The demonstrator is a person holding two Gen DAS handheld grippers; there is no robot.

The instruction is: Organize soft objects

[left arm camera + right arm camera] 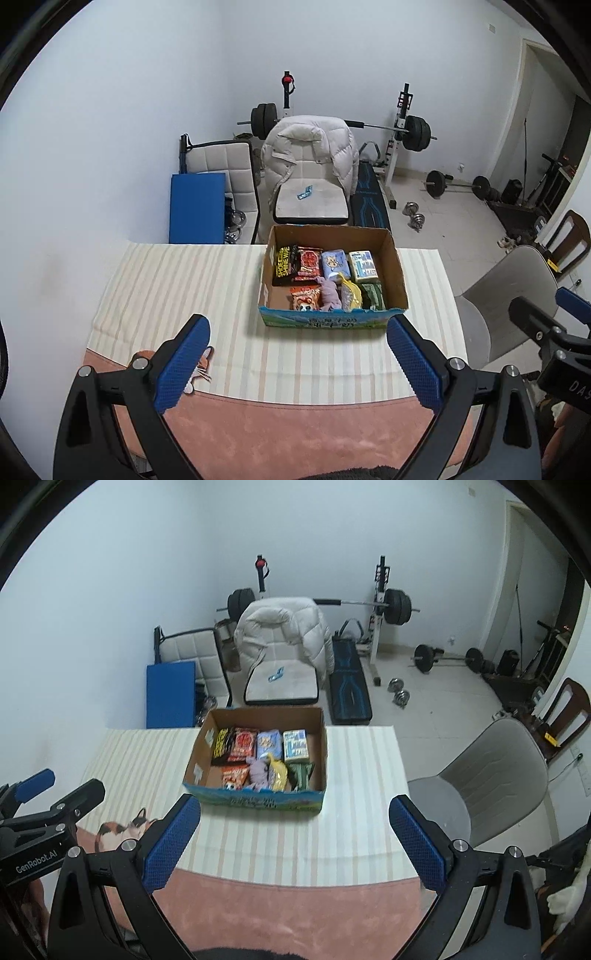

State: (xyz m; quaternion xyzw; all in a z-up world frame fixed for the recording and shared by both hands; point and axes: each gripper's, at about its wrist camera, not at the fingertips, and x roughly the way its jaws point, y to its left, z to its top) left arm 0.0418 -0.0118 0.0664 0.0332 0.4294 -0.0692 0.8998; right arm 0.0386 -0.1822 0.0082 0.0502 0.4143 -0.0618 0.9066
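Soft packets (325,275) filled the cardboard box (397,273) on the striped cloth (177,288) in the left wrist view; the left gripper (297,363) hung wide open and empty. From the right wrist, the right gripper (293,843) likewise gaped empty short of the box. Sorting looked nearly finished.

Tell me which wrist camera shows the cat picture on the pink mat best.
The right wrist view. There the cat picture shows its calico head and back on the pink mat, left of the right gripper. In the left wrist view, the left gripper's fingers hide most of the cat picture; only an orange edge and whiskers show.
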